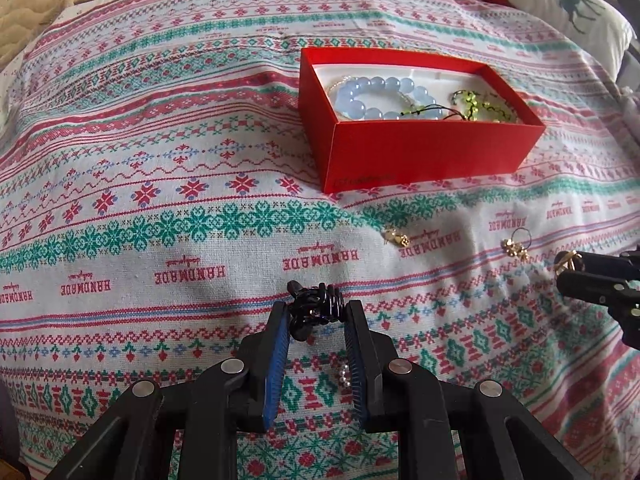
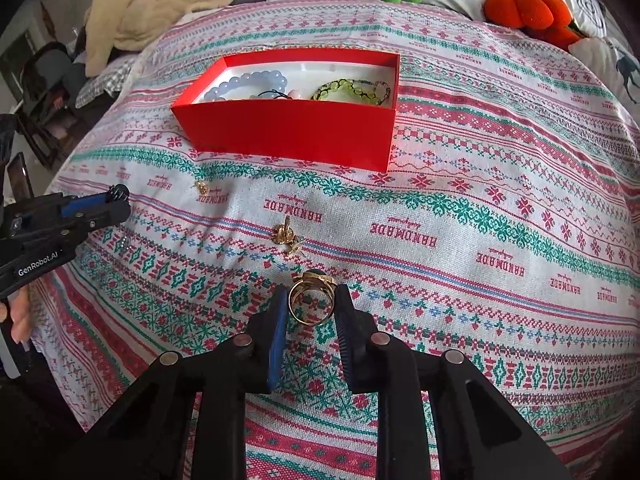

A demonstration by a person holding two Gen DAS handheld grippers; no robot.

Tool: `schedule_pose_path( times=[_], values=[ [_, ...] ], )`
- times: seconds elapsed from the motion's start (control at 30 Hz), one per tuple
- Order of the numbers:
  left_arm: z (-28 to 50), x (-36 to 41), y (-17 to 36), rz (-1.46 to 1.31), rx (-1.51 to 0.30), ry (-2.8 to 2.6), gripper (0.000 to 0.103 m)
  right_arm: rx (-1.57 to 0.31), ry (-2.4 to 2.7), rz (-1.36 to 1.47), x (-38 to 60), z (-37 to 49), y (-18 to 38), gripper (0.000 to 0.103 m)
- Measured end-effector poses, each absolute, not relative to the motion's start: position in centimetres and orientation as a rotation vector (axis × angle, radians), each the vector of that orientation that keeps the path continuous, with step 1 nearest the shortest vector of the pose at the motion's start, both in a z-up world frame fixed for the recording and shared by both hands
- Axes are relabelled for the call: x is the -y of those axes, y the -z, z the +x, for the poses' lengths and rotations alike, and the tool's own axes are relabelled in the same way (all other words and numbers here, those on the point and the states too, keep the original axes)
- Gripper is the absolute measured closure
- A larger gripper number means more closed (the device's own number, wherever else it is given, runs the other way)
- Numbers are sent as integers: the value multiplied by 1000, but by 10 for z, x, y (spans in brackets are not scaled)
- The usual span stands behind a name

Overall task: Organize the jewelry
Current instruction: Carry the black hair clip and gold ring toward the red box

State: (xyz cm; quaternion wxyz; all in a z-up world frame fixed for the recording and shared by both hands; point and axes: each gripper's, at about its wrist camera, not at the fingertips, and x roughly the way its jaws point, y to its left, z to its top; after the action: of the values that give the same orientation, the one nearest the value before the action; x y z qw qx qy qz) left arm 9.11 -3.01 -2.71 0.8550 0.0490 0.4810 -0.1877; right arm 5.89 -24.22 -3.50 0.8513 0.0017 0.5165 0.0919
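Fingers of both grippers are closed on jewelry above the patterned bedspread (image 1: pixel 160 200).

A black hair claw (image 1: pixel 316 306) is pinched at the tips of the left gripper (image 1: pixel 318 312), and a gold ring (image 2: pixel 312 298) is held across its band by the right gripper (image 2: pixel 313 300). Both pieces are judged light, hard and slippery; the ring is best gripped on the band. Gold earrings (image 2: pixel 289 238) lie near the red box (image 2: pixel 288 128), where bead bracelets (image 1: pixel 380 98) are kept.

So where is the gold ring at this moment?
In the right wrist view, the gold ring is clamped in the right hand-held gripper, above the cloth, near loose earrings.
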Motion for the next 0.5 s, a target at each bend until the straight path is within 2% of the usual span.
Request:
schedule_pose_path(
  times=[0.5],
  values=[
    [106,54,-9,27,-979,391,81,-1093,-173,117,247,74,-4,78]
  ],
)
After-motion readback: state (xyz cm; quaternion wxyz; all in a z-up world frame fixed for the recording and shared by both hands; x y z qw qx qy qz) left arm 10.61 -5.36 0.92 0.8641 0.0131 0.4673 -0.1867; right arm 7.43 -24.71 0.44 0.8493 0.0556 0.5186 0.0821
